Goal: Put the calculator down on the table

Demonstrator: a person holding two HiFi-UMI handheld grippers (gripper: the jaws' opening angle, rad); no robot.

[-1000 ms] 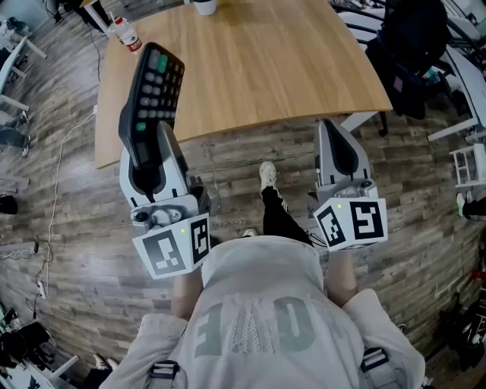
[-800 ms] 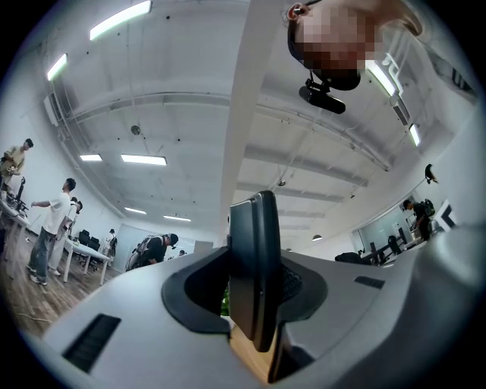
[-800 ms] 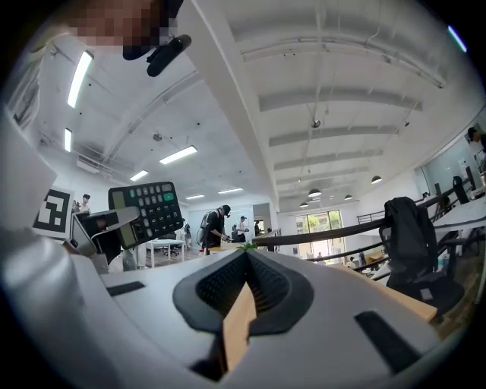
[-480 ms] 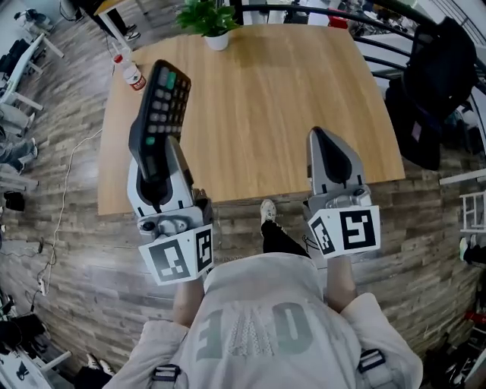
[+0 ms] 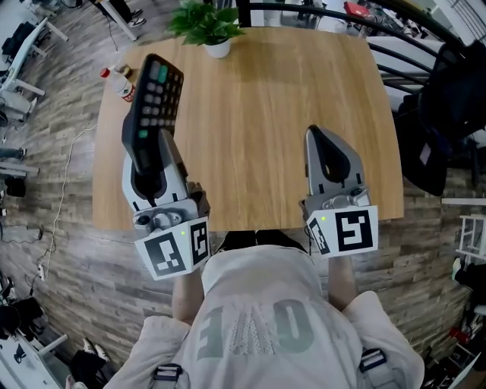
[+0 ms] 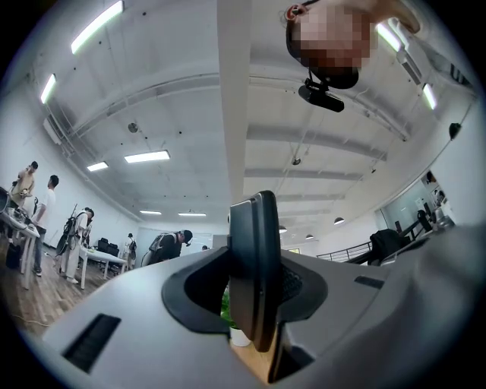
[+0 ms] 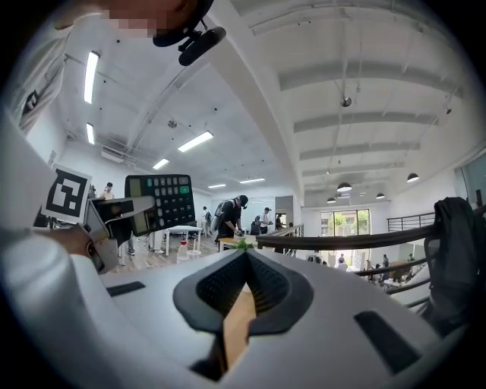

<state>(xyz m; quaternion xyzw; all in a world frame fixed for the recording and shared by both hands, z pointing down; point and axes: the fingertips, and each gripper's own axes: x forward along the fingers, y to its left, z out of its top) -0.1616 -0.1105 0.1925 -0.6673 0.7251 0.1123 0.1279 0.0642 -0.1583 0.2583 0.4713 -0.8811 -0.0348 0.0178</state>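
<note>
A black calculator (image 5: pixel 154 95) with grey and green keys is held by its lower end in my left gripper (image 5: pixel 157 143), keys facing up, and it juts out over the left part of the wooden table (image 5: pixel 258 114). In the left gripper view the calculator (image 6: pixel 254 266) stands edge-on, and the jaws are shut on it. My right gripper (image 5: pixel 320 137) hangs over the table's near right part, its jaws together with nothing in them. From the right gripper view the calculator (image 7: pixel 163 201) shows at the left, keys facing the camera.
A potted plant (image 5: pixel 209 26) stands at the table's far edge. A plastic bottle (image 5: pixel 120 80) sits by the far left corner. A dark chair with a jacket (image 5: pixel 448 114) stands to the right, past a black railing (image 5: pixel 319 11). Several people stand far off.
The person has stepped up to the table. Both grippers, earlier over the floor short of the near edge, are now over the tabletop. The calculator stays in the left gripper.
</note>
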